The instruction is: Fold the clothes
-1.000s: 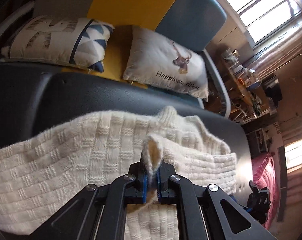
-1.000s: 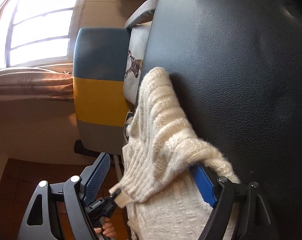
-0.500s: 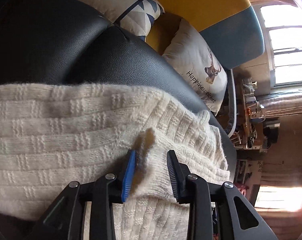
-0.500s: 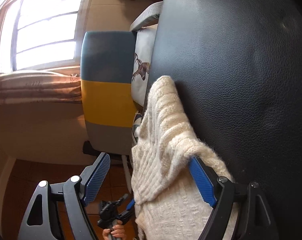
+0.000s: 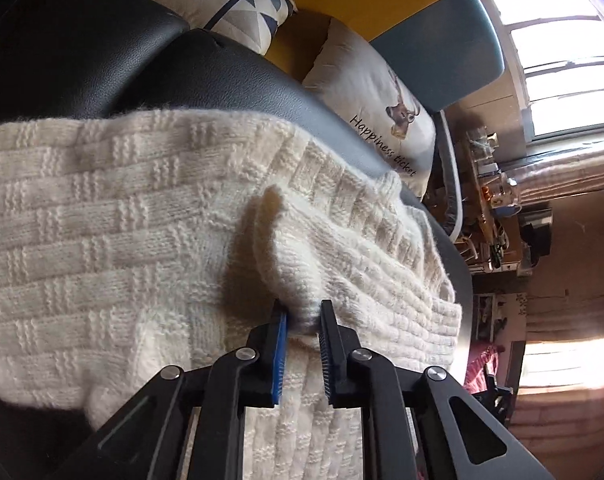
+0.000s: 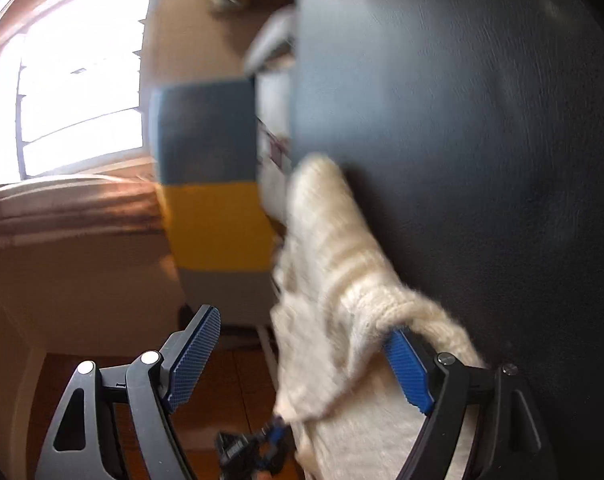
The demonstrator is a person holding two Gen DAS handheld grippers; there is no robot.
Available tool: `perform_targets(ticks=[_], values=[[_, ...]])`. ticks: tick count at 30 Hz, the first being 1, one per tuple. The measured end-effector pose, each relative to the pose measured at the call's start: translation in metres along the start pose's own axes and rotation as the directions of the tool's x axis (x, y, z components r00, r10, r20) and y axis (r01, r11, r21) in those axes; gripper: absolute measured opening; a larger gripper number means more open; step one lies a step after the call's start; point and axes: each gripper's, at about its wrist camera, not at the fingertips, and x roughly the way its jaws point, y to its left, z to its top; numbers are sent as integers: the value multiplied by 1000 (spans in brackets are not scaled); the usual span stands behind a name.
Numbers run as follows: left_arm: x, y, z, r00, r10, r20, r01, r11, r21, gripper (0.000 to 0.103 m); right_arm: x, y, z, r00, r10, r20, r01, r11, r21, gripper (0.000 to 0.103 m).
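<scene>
Sweater (image 5: 141,208) ridge is pinched by left gripper (image 5: 304,320), jaws just closing; right gripper (image 6: 302,352) gapes. Lift evenly, avoiding 1-layer slippage.

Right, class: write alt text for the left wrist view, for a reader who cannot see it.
The left hand-held gripper pinches a raised fold of a cream knitted sweater between its blue pads, having just closed on it. The sweater lies spread on a black leather seat, with two printed cushions behind.
</scene>
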Motion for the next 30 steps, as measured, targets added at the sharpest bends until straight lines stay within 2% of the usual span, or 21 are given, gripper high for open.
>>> perform_targets(ticks=[2,4,5,6,7,9,11,13,15,16,17,19,21,22,25,27,30], values=[[-11,0,-2,999,-31,13,31,999,-16,13,-1,-4,-1,1000,-20,-8,20,1000,12,83],[-15,5,-3,999,36,19,-36,999,-11,13,-3,-12,-4,996,-84,-14,84,996,10,83],[-13,8,-2,996,90,14,-90,996,3,13,-6,-16,-5,994,-108,-4,108,994,10,77],[-8,13,-2,990,144,-1,-144,990,7,14,-9,-19,-6,994,-111,-3,111,994,18,75],[-4,17,-1,987,160,-18,-161,987,-4,15,-11,-20,-6,994,-109,-9,109,994,25,74],[-8,21,-1,991,133,-28,-134,990,-39,19,-16,-14,-6,991,-131,-25,131,991,-2,74],[-15,20,1,988,149,-30,-151,986,-64,25,-22,5,-6,981,-191,-37,185,976,-113,75],[-25,14,3,976,216,-2,-216,975,-44,32,-24,30,-9,957,-290,-17,271,914,-302,75],[-35,6,3,963,268,39,-268,963,-21,32,-22,52,-12,925,-379,18,343,813,-471,72],[-38,-1,2,963,262,64,-262,965,-1,32,-18,59,-14,907,-421,30,370,758,-538,61],[-38,-12,1,966,243,85,-246,969,27,32,-12,63,-17,884,-464,50,399,696,-596,55],[-36,-36,-2,974,194,115,-204,975,89,33,4,64,-22,840,-539,66,433,593,-679,50],[-13,-77,-9,990,115,83,-129,973,190,33,13,55,-25,795,-602,75,458,514,-725,50],[2,-99,-14,994,89,58,-101,964,245,33,18,50,-25,785,-616,65,459,507,-730,50],[55,-168,-32,997,72,-23,-56,908,415,33,22,34,-18,804,-593,-46,400,598,-695,50],[90,-207,-40,995,68,-75,-22,867,498,33,20,27,-15,816,-571,-89,371,636,-677,50],[143,-260,-50,986,84,-146,20,804,594,45,16,24,-13,838,-528,-137,310,668,-677,56]])
